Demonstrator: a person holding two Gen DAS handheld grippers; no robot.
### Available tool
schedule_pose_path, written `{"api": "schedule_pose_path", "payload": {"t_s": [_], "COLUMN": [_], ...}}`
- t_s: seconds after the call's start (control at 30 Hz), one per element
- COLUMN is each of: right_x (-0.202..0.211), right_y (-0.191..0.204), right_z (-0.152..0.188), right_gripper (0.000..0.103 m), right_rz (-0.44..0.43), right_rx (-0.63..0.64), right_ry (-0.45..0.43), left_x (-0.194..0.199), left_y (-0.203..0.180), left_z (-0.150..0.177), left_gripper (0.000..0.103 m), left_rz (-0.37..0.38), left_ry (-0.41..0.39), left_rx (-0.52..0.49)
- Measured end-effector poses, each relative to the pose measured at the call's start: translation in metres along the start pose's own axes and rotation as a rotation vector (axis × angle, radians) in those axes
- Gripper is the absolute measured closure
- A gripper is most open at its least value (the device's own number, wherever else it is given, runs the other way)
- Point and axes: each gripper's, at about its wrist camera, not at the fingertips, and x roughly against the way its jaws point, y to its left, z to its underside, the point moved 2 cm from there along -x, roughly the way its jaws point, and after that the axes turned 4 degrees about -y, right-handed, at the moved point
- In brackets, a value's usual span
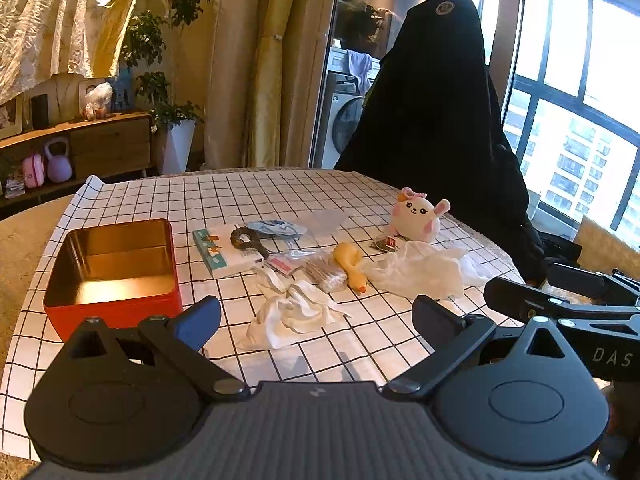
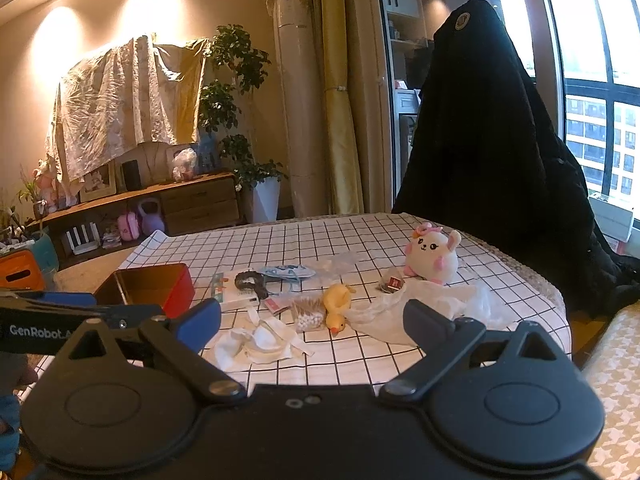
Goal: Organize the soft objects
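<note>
Daylight entered through the large window (image 1: 576, 92) at the right and was overexposed to near white; two wall spots threw warm bright pools on the wall (image 2: 100, 12) in the right wrist view; overall colour cast was yellow-orange. The black draped shape (image 1: 436, 112) stood backlit, with no surface detail; the tin's gold interior (image 1: 116, 256) carried a soft glare; short soft shadows lay on the checked cloth (image 1: 340, 356) near the lower edge. Fisheye distortion bent the window frames and table edge; far furniture appeared slightly soft; the corners darkened.
</note>
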Motion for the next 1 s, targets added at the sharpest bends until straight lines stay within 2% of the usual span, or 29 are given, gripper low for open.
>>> {"api": "schedule_pose_path", "payload": {"t_s": [0.23,0.47,0.67,1.0], "right_x": [-0.003,-0.016,-0.034,-0.079], "right_y": [0.0,-0.009,-0.027,-0.069], "right_z": [0.001,-0.001,-0.002,0.005], "right_gripper": [0.002,0.001,0.0,0.0], "right_rz": [0.001,0.011,0.034,0.076], "right_rx": [-0.005,-0.015,-0.009,-0.009], "right_ry": [0.011,0.034,0.058,0.14], "left_x": [-0.008,-0.032,-0.056,-0.115], "left_y": [-0.001,-0.002,0.001,0.004], "left_z": [-0.003,-0.009,-0.009,0.001], "left_gripper": [0.001,0.001,0.001,0.001], "left_rz": [0.003,0.026,0.002,0.01], "left_ry": [0.008,0.031,0.044,0.131], "left_rx": [-0.018,-0.024,-0.034,-0.06]}}
